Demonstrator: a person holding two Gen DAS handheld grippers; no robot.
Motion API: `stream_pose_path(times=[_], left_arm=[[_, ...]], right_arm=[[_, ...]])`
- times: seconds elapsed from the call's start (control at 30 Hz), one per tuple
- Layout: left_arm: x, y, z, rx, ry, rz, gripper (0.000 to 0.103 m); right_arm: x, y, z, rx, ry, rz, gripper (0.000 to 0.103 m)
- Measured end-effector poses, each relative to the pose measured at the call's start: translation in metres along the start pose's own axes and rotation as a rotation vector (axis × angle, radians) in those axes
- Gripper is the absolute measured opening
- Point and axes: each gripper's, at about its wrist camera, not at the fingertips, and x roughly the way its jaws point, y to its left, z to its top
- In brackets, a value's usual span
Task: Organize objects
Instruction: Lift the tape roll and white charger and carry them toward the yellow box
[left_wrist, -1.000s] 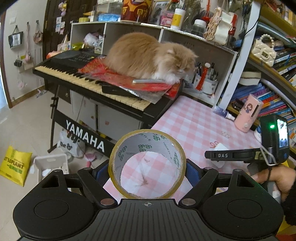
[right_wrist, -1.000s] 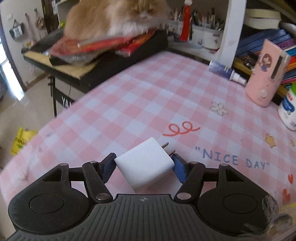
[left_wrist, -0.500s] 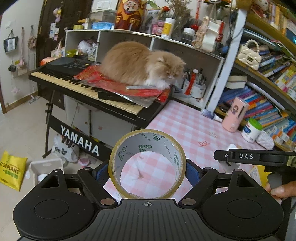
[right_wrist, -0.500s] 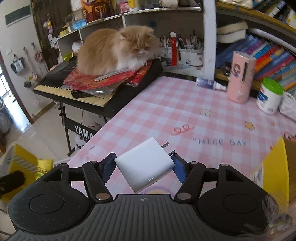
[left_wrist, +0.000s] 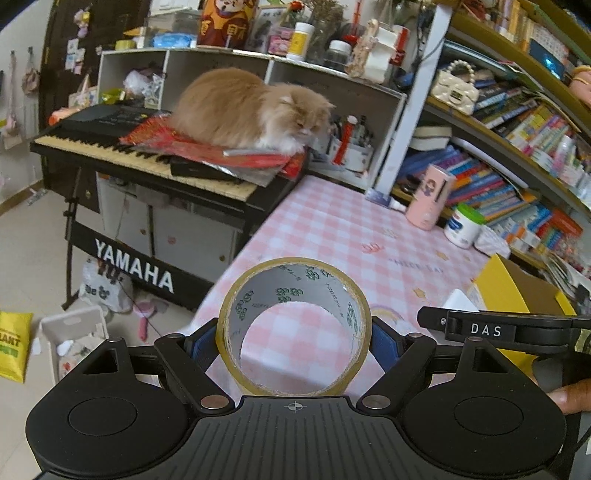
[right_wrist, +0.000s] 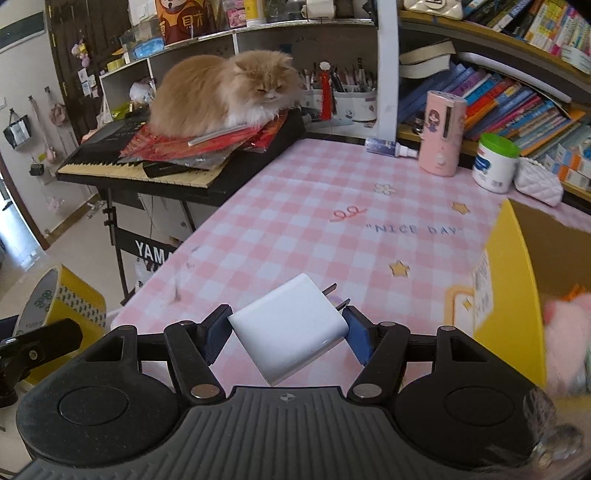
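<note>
charger (right_wrist: 290, 326) prongs point up-right in right claw (right_wrist: 286, 332).

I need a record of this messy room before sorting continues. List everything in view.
Tape roll: one, tan, clamped in the left gripper.
Charger: one, white, clamped in the right gripper.
Box: one, yellow, open, table's right side.
Table: one, pink checked cloth.
Cat: one, orange and white, lying on the keyboard.
Keyboard: one, black, left of table.
Pink bottle: one, table's far edge.
Jar: one, white, green lid, beside it.
Books: many, shelves.
Left gripper: black.
Right gripper: black.
Hand: lower right.
</note>
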Motion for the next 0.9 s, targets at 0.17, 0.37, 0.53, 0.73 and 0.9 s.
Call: stream_pose_path(times=[0.17,0.37,0.53,0.73,0.9], left_arm=[[-0.014,0.001,-0.017,0.015,0.036,-0.035,0.083],[-0.029,-0.002,-0.039,0.051,0.082,-0.07,0.083],[-0.039,-0.009,-0.057,0.093,0.117,-0.116,0.083],[-0.039,-0.024,-0.071,0.152,0.174,-0.197,0.083],[-0.038,-0.041,-0.076,0.207,0.192,-0.265,0.083]], right_arm=[[-0.021,0.004,-0.026,0.021,0.012,-0.043,0.063],[-0.048,0.009,-0.061,0.047,0.034,-0.08,0.063],[-0.066,0.009,-0.094,0.088,0.062,-0.108,0.063],[-0.088,-0.001,-0.127,0.167,0.091,-0.168,0.063],[-0.11,-0.016,-0.142,0.234,0.079,-0.233,0.063]])
